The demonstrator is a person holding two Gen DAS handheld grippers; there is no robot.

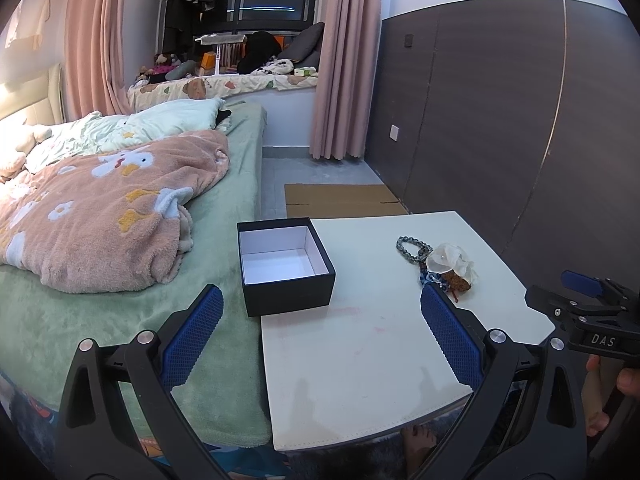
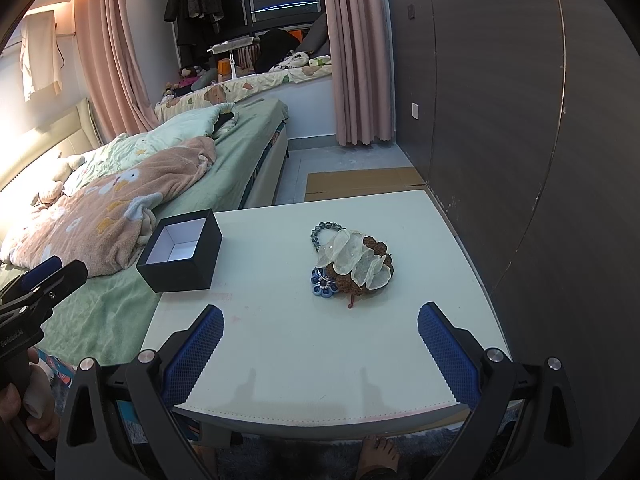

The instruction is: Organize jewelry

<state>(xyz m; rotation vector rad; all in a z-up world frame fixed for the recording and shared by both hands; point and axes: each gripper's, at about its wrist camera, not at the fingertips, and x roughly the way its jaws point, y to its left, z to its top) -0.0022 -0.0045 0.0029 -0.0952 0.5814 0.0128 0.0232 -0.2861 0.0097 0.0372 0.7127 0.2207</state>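
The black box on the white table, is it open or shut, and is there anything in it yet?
Open and empty: the black box has no lid on it, and both views show only its bare white lining.

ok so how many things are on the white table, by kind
Boxes: 1, the open black box, nothing visible inside it
Bead bracelets: 1, grey-blue
Pale petal pieces: 1
Blue flower pieces: 1
Brown textured pieces: 1, count unsure since the pile overlaps
Total: 5 on the white table
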